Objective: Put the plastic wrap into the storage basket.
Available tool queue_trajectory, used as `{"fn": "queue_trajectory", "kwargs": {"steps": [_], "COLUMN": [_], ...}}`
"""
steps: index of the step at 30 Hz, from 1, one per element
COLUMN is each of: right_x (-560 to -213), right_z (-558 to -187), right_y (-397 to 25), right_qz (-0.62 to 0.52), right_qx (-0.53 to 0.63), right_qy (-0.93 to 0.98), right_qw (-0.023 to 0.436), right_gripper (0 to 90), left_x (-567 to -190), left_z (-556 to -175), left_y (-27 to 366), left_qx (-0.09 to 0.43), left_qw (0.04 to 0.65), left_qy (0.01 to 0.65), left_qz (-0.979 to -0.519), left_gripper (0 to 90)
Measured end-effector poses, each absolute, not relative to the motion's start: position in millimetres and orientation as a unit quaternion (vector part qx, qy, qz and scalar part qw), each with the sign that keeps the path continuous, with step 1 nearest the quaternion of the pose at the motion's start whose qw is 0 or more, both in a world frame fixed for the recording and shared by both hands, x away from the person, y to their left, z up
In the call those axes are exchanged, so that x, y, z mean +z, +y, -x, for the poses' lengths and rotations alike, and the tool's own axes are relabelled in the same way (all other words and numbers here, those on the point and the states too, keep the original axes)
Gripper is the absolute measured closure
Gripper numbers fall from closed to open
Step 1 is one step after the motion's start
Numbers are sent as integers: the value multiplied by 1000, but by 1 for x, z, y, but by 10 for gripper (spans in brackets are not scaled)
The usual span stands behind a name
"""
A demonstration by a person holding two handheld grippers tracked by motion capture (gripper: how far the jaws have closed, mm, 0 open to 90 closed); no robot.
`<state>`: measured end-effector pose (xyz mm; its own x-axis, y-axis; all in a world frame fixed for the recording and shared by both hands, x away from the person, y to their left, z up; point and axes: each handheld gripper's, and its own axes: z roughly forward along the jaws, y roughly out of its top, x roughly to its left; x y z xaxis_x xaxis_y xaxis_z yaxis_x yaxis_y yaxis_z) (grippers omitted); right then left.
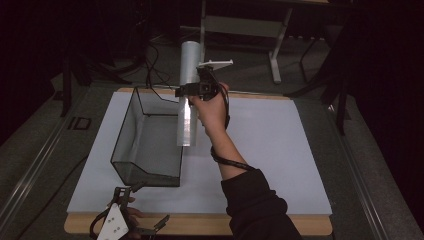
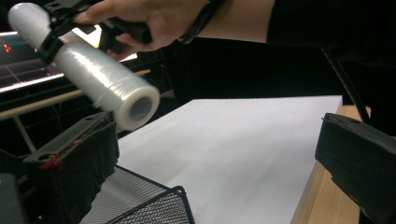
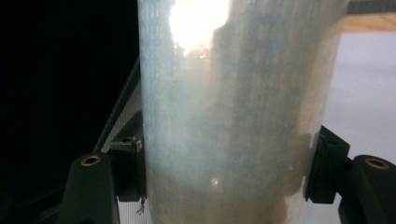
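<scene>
A roll of clear stretch film (image 1: pixel 188 117) hangs upright in the air over the right wall of a black wire-mesh basket (image 1: pixel 145 172). My right gripper (image 1: pixel 186 93) is shut on the roll near its upper half, with a hand behind it. In the right gripper view the roll (image 3: pixel 233 93) sits between both pads (image 3: pixel 130 168). My left gripper (image 1: pixel 145 207) rests low at the table's front edge, jaws wide apart and holding nothing. From the left gripper view, the roll (image 2: pixel 102 79) shows its open end, and the right gripper (image 2: pixel 58 30) clamps it from above.
A white board (image 1: pixel 270 145) covers the wooden table, and the basket stands on its left part. The basket's near corner (image 2: pixel 154 205) lies just ahead of my left gripper. Black cables (image 1: pixel 152 70) and a metal desk frame (image 1: pixel 272 45) are beyond the far edge.
</scene>
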<state>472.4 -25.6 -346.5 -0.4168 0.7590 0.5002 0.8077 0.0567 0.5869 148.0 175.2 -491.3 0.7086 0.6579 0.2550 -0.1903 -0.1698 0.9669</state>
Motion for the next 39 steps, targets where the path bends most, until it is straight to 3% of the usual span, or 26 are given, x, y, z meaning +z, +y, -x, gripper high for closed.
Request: {"fn": "queue_trajectory", "kwargs": {"steps": [16, 27, 39], "right_x": [-408, -446, -469], "right_z": [-466, -464, -453], "right_y": [15, 20, 24], "right_qz": [541, 557, 567], "right_qx": [-453, -426, -383], "right_qy": [-706, -707, -723], "right_qw": [59, 89, 90], "right_gripper": [320, 320, 320], "left_x": [-493, -494, -494], "left_z": [-148, -148, -148], "left_y": [175, 173, 174], "left_qx": [341, 336, 338], "left_qw": [615, 615, 614], "left_qy": [161, 160, 158], "left_qz": [-693, -695, -695], "left_gripper": [0, 0, 0]}}
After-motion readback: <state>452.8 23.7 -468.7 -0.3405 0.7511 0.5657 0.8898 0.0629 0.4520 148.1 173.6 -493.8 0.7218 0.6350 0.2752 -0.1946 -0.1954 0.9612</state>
